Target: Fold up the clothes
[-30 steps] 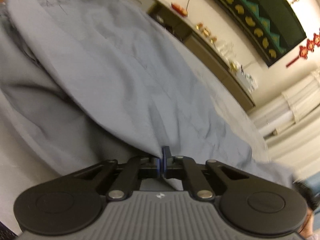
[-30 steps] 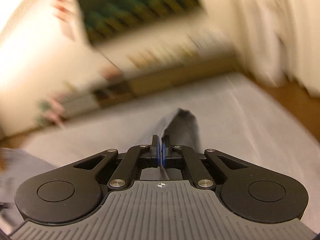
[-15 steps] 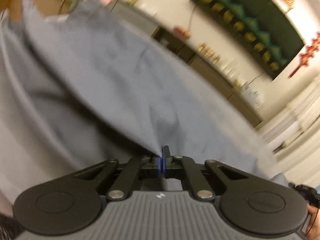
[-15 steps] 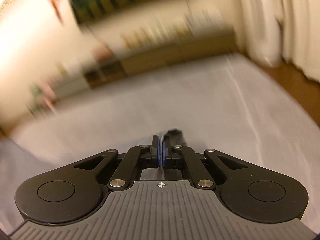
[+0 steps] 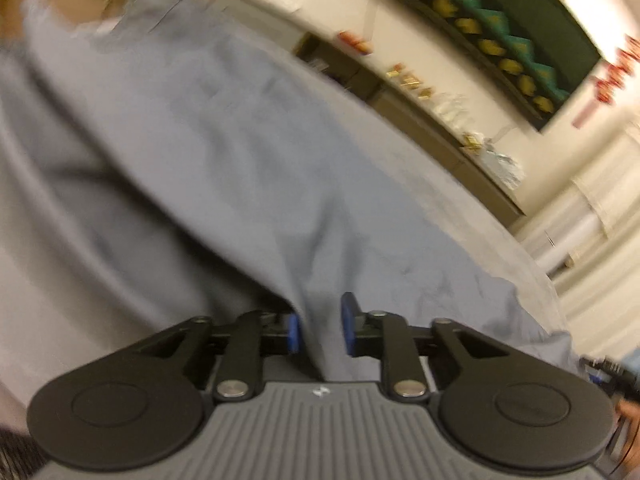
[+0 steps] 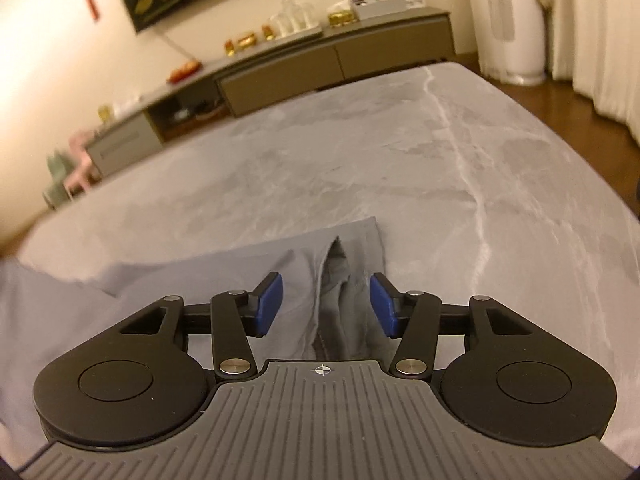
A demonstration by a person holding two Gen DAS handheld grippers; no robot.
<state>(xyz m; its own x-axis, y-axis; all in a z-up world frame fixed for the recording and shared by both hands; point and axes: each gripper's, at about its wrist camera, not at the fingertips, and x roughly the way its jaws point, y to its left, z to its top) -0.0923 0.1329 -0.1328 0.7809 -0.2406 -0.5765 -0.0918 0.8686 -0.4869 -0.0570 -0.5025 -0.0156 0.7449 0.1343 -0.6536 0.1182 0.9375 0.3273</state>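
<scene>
A grey-blue garment (image 5: 240, 140) lies spread over the grey marbled table (image 6: 440, 160). My left gripper (image 5: 320, 330) hovers low over its near edge. Its jaws are opening, and a fold of the cloth runs up between the blue pads (image 5: 294, 334) without being pinched. In the right wrist view, a corner of the garment (image 6: 356, 240) rests on the table. My right gripper (image 6: 325, 305) straddles that corner. Its jaws are also opening and stand wide, with neither pad (image 6: 268, 304) touching the fabric.
A long low sideboard (image 6: 360, 52) with jars and boxes runs along the far wall under a dark wall picture (image 5: 500, 20). Pale curtains (image 6: 600, 20) and a white cylindrical appliance (image 6: 508, 20) stand right of the table. A hand (image 5: 630, 412) shows at the left view's lower right edge.
Both grippers were shut on the garment and have now parted their jaws and let it go. The corner held by the right gripper has sunk onto the table.
</scene>
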